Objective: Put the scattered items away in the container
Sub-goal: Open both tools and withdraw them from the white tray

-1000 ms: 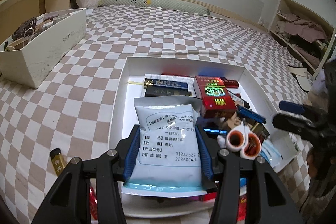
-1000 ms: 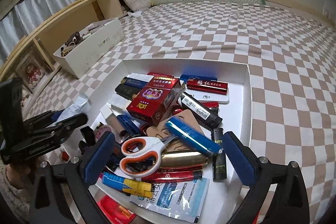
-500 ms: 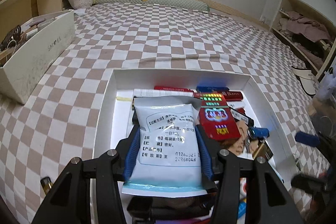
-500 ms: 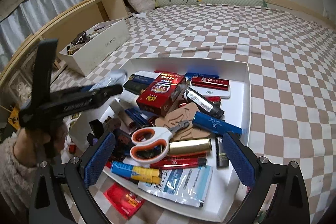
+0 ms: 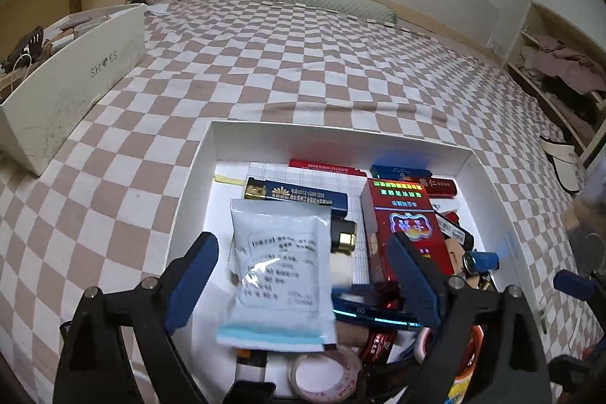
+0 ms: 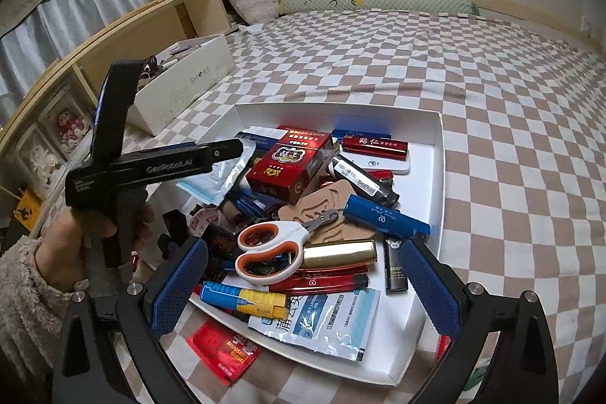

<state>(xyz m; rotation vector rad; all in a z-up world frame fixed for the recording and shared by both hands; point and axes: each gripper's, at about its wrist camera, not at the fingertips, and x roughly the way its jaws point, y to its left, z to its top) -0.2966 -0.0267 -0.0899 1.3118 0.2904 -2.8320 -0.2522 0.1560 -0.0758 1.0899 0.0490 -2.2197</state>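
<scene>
My left gripper [image 5: 303,267] has just been opening; pouch [image 5: 278,271] lies loose between its jaws over tray [image 5: 341,139]. Right gripper [image 6: 303,286] gapes, empty.

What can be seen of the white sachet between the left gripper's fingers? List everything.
The white sachet is a flat, foil-like pouch with a block of dark print and a light blue strip along its near edge. It sits, slightly blurred, over the clutter in the white container. The jaws of the left gripper have just been opening; its pads stand clear of it.
</scene>
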